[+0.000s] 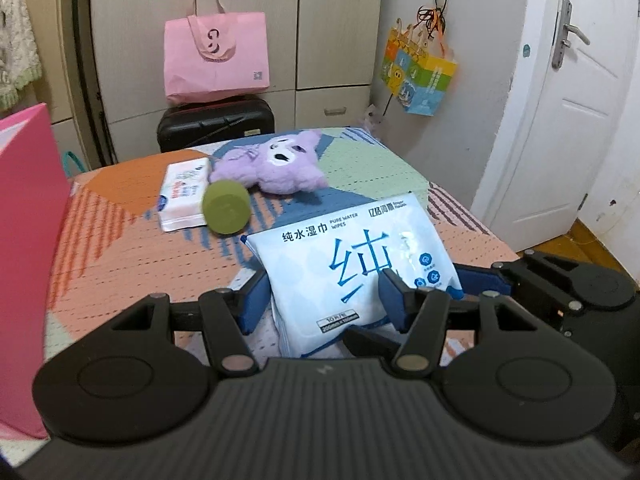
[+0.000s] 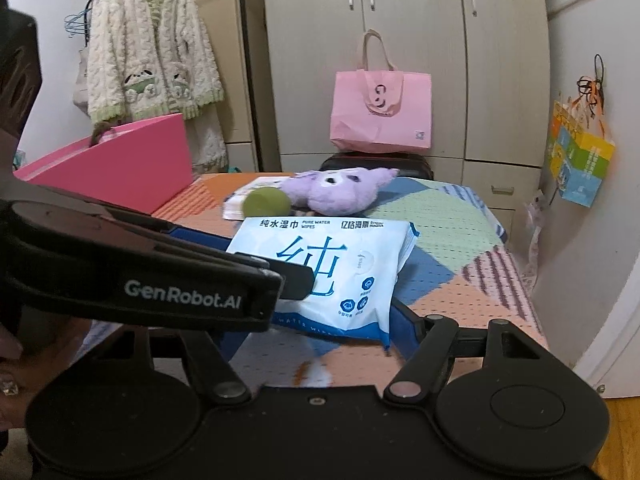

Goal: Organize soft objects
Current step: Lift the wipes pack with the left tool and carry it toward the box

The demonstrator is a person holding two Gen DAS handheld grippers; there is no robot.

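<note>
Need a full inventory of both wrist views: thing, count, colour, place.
wipes pack: 1, light blue, held up between both grippers
second wipes pack: 1, white, on bedspread
ball: 1, olive green, beside the white pack
plush toy: 1, purple, far end of bedspread
tote bag: 1, pink, atop black suitcase
pink box: 1, left edge
cardigan: 1, cream-green, hanging
left gripper: black, shut on pack
right gripper: black, around pack
</note>
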